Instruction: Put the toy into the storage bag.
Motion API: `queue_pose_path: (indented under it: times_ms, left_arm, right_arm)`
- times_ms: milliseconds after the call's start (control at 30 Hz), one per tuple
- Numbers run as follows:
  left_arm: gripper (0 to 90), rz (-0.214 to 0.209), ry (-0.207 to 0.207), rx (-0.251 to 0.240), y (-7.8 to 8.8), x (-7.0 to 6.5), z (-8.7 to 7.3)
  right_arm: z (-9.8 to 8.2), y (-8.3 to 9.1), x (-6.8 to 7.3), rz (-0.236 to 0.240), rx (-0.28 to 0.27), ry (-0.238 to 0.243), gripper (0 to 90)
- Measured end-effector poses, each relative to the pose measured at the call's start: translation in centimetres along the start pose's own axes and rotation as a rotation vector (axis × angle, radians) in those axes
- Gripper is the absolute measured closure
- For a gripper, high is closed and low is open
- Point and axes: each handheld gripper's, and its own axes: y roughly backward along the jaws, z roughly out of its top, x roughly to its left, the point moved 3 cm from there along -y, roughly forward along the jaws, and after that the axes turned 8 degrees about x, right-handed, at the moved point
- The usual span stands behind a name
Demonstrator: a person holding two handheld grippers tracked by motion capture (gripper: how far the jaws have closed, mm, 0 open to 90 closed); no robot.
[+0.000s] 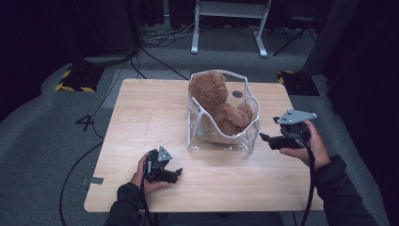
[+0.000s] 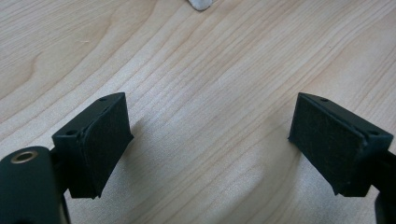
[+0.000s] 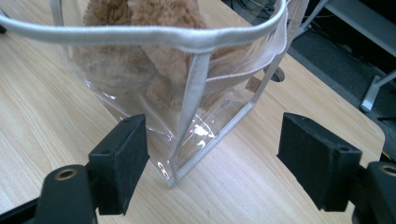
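Observation:
A brown teddy bear (image 1: 220,101) sits inside a clear plastic bag with white trim (image 1: 200,136) at the middle of the wooden table (image 1: 141,117). My right gripper (image 1: 264,138) hovers open just right of the bag, pointing at its near right corner. In the right gripper view that corner seam (image 3: 189,116) stands between the open jaws (image 3: 212,161), untouched, with the bear (image 3: 140,51) behind the plastic. My left gripper (image 1: 178,173) rests low near the table's front, open, with bare wood between its pads (image 2: 109,140).
A small round hole (image 1: 237,94) lies in the table behind the bag. A white desk frame (image 1: 226,23) and cables (image 1: 155,56) are on the grey floor beyond. The table's right edge (image 3: 369,126) is close to my right gripper.

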Motion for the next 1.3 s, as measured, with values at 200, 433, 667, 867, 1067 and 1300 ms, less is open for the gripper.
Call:
queue_pose_path:
  times_ms: [200,433,667,867,1067,1300]
  left_arm:
    - [12.7,0.000,0.000,0.000,0.0,0.0,0.0]
    - [12.7,0.000,0.000,0.000,0.0,0.0,0.0]
    - [12.7,0.001,0.000,0.000,0.0,0.0,0.0]
    - [12.7,0.001,0.000,0.000,0.0,0.0,0.0]
    - [12.7,0.001,0.000,0.000,0.0,0.0,0.0]
    - [12.7,0.000,0.000,0.000,0.0,0.0,0.0]
  right_arm:
    - [-0.7,-0.7,0.3,0.010,0.019,0.002,24.1]
    - [-1.7,-1.4,0.5,0.019,0.035,-0.006,24.2]
    - [-2.7,-2.2,0.8,0.028,0.054,-0.001,24.5]
    - [-3.8,-3.0,1.1,0.034,0.075,0.004,24.6]
    - [-4.7,-3.3,1.1,0.039,0.078,-0.002,24.6]
    - [-5.8,-3.5,1.1,0.036,0.085,-0.004,24.6]
